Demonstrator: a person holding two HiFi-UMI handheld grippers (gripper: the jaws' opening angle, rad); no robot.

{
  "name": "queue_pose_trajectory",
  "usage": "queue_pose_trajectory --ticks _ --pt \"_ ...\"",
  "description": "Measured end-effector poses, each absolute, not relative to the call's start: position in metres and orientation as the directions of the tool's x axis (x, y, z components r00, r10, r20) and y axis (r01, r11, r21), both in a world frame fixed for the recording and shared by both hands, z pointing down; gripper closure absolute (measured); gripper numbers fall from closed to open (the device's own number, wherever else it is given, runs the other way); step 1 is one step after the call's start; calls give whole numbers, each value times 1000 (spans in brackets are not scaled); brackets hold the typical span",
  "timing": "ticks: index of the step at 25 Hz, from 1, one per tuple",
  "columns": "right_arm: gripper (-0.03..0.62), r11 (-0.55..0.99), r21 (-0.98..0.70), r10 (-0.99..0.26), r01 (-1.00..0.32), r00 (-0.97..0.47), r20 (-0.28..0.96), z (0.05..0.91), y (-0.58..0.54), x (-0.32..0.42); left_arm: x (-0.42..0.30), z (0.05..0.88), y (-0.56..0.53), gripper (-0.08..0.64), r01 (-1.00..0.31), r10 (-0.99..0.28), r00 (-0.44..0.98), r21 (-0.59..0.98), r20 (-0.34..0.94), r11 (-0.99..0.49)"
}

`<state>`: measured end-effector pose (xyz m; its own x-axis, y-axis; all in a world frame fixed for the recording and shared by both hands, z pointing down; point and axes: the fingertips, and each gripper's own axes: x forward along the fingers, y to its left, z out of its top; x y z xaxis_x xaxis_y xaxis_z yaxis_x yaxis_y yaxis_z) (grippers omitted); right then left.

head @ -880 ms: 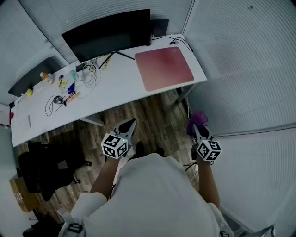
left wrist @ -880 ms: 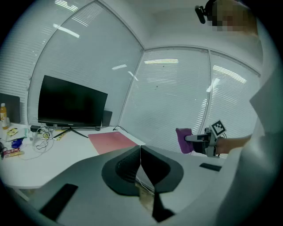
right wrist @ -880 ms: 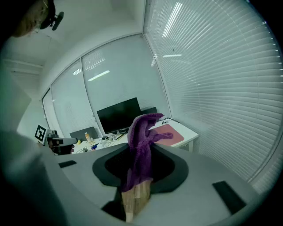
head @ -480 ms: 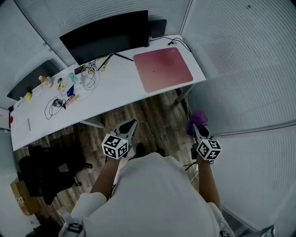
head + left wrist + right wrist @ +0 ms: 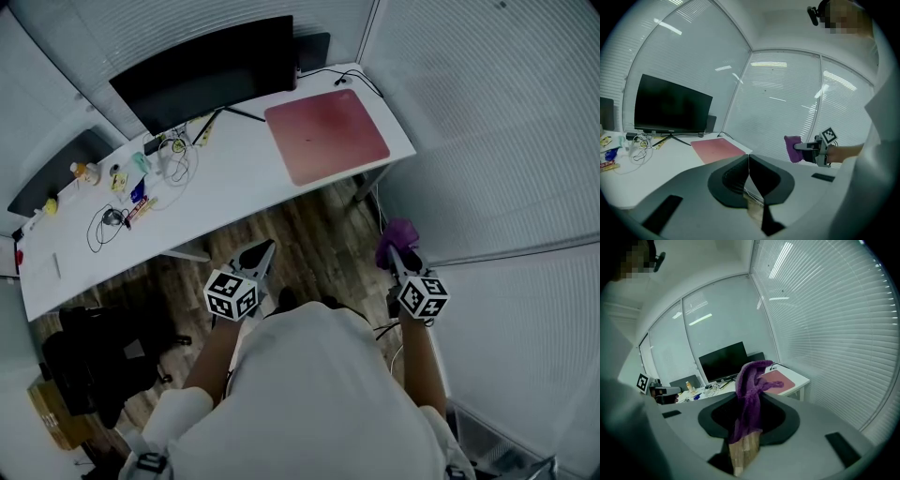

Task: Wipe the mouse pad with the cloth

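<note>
1. Mouse pad point(image 5: 326, 136): pink-red and rectangular. It lies flat on the right end of the white table point(image 5: 234, 192), close to the front right corner.
2. Cloth point(image 5: 751, 376): purple and bunched. It is off the table and well apart from the mouse pad. You carry it in your right hand-held gripper point(image 5: 394, 255). One wad stands above the jaw tips, a fold droops to the side, and the rest hangs down between the jaws.
3. Right hand-held gripper: its jaws are pinched on the cloth. You hold it low in front of your body on your right, over the floor point(image 5: 314, 239). It points toward the table's right end, with the blinds point(image 5: 487, 122) just to its right.
4. Left hand-held gripper point(image 5: 260, 255): its jaws are pressed together, tip to tip. You hold it about level with the right one, over the floor and short of the table's front edge. It points toward the table.
5. Table: long, running from your far left to the mouse pad end. Its rear edge is set toward the blinds.
6. Monitor point(image 5: 202, 67): black with a dark screen, on a thin-legged stand at the back of the table. It sits just left of and behind the mouse pad.
7. Cables point(image 5: 105, 217): loose loops on the table left of the monitor stand, among small bottles and packets too small to identify.
8. Chair point(image 5: 89, 361): black, on the wood-pattern floor to your left, in front of the table's left half.
</note>
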<state>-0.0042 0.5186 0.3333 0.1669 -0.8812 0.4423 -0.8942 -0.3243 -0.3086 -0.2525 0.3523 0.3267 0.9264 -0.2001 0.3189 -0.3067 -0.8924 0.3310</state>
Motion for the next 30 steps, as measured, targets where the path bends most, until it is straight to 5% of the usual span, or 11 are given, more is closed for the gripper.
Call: queue_pose_trajectory --ticks 14,30 --pt "460 -369 -305 -855 -878 192 481 347 496 -6 -249 336 318 543 -280 -168 933 351 318 -893" --pt "460 -282 -352 -859 -892 71 508 372 412 81 -171 348 270 541 -345 -217 907 340 362 -875"
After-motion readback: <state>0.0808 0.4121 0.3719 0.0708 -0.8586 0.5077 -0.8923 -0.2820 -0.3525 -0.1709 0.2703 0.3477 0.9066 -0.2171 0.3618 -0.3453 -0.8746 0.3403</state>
